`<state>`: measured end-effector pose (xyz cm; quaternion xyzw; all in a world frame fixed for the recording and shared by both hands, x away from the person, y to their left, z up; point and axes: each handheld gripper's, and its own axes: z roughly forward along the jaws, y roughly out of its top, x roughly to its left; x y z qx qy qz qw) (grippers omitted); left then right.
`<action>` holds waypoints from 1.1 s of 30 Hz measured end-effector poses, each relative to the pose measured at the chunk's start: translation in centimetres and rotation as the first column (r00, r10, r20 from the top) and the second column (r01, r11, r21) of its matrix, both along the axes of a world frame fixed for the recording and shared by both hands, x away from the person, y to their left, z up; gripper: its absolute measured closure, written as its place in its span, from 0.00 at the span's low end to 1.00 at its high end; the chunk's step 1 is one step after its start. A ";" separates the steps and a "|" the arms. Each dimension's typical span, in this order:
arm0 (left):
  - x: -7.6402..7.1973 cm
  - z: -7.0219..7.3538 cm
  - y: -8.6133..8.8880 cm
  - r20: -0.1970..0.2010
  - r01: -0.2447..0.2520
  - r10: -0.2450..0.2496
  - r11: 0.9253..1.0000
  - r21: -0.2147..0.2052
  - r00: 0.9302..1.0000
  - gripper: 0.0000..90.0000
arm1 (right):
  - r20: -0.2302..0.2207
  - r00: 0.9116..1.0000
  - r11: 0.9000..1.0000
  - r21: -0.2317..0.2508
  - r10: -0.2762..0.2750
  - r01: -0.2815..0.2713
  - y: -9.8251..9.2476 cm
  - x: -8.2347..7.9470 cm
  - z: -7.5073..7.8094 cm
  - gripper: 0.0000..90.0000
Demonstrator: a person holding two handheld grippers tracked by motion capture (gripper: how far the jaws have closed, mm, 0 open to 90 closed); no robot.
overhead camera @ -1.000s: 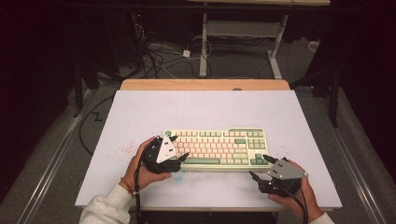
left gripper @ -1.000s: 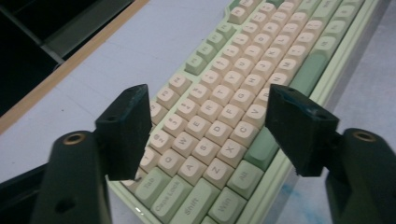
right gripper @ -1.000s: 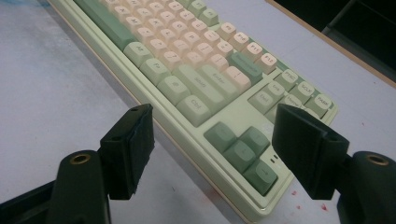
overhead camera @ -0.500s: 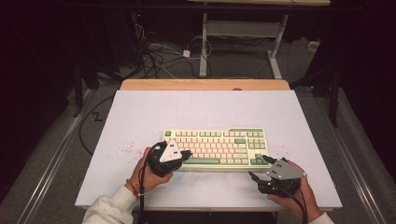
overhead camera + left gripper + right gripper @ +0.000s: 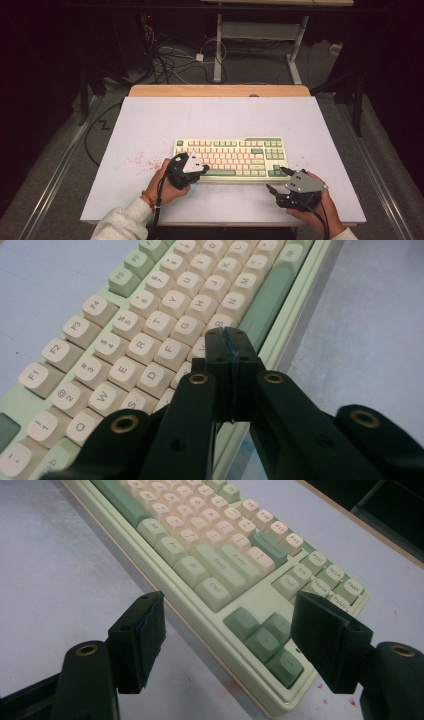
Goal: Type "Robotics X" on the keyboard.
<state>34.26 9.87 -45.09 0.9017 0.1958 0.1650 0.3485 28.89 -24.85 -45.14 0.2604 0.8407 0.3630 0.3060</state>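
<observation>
Keyboard [image 5: 231, 159] is lying flat while the left gripper [image 5: 226, 340], jaws just pressed together on nothing, is hovering over its bottom letter row, probably to tap a key, and the right gripper [image 5: 227, 630] is waiting spread.

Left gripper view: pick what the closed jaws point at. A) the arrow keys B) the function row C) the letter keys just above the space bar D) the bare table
C: the left gripper has its jaws pressed together, their tips over the bottom letter row of the keyboard, beside the space bar.
</observation>
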 end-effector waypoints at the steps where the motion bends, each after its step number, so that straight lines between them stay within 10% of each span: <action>1: 0.0 -0.1 0.0 0.002 -0.001 0.001 1.000 0.004 1.000 0.97 | 0.000 1.000 1.000 -0.001 0.000 0.000 0.0 0.0 0.0 0.34; 33: 0.6 -0.8 -0.6 0.006 -0.016 0.016 0.997 0.070 1.000 0.97 | -0.002 1.000 1.000 -0.011 0.010 -0.010 0.2 -0.1 0.0 0.34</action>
